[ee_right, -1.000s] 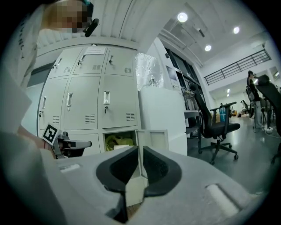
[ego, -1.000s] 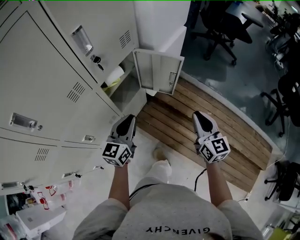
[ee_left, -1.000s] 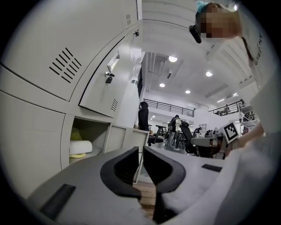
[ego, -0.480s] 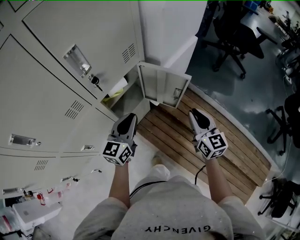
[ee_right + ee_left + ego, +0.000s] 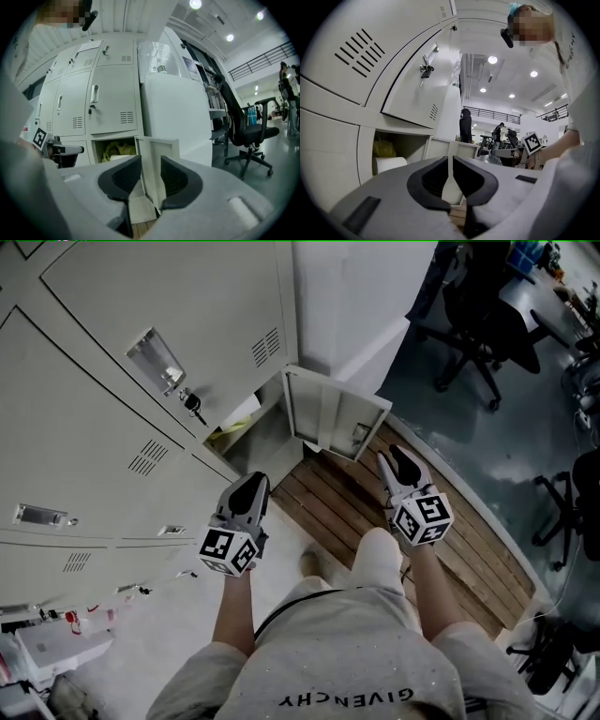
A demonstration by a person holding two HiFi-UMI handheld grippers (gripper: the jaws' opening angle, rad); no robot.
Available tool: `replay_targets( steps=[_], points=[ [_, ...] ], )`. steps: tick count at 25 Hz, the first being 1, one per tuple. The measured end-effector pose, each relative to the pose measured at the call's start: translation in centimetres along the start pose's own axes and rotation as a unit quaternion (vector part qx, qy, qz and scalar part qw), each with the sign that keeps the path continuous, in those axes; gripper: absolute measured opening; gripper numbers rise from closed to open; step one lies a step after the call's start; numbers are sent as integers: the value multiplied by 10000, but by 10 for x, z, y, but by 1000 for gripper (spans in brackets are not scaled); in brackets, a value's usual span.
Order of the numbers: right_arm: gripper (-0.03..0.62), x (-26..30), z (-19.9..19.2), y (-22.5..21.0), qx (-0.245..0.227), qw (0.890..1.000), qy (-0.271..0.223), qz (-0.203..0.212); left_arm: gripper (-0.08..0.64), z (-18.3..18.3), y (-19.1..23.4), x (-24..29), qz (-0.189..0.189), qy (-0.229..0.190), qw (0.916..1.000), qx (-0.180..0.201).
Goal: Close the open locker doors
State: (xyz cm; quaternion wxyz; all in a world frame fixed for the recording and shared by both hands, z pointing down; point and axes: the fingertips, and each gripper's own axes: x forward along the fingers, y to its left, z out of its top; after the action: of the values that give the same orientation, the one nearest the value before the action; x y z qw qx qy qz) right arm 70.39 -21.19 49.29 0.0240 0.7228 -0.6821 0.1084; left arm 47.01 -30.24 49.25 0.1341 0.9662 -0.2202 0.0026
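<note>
The right claw [image 5: 394, 460] is spreading its jaws partway, holding nothing, and getting closer to the bottom locker door [image 5: 337, 418], which is hanging wide open. The left claw [image 5: 253, 486] is keeping its jaws nearly together, empty. I am guessing a push is coming.

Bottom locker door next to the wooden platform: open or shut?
Open. The locker door swings out over the wooden platform, leaving its compartment exposed, with a white roll visible inside.

This is looking like an open office: grey metal lockers [image 5: 112, 381] are lining one side, swivel chairs [image 5: 487, 324] are standing about, and ceiling lights [image 5: 492, 60] are shining overhead.
</note>
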Motion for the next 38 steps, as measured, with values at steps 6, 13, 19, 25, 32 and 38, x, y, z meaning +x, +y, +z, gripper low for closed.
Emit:
replay_targets(
  steps=[6,13,19,25,32,38],
  points=[
    [179,36,3,-28,-27,9998,112,133,29,0,18,-5,623,-148,9979,-115],
    [198,76,10,-53,-229,9985,239,434,29,-18,22,-11,1267,-234,9911,-335],
    [198,92,2,-50,-304,9945,359,941,29,-28,19,-7,1574,-272,9863,-406],
    [198,89,0,-42,-355,9915,387,1191,29,-33,6,3,1530,-239,9869,-455],
    [198,77,-5,-26,-378,9911,418,1204,29,-39,7,-8,1483,-203,9875,-484],
    [198,64,-10,-1,-410,9903,435,1255,29,-38,17,-27,1520,-206,9870,-477]
  ],
)
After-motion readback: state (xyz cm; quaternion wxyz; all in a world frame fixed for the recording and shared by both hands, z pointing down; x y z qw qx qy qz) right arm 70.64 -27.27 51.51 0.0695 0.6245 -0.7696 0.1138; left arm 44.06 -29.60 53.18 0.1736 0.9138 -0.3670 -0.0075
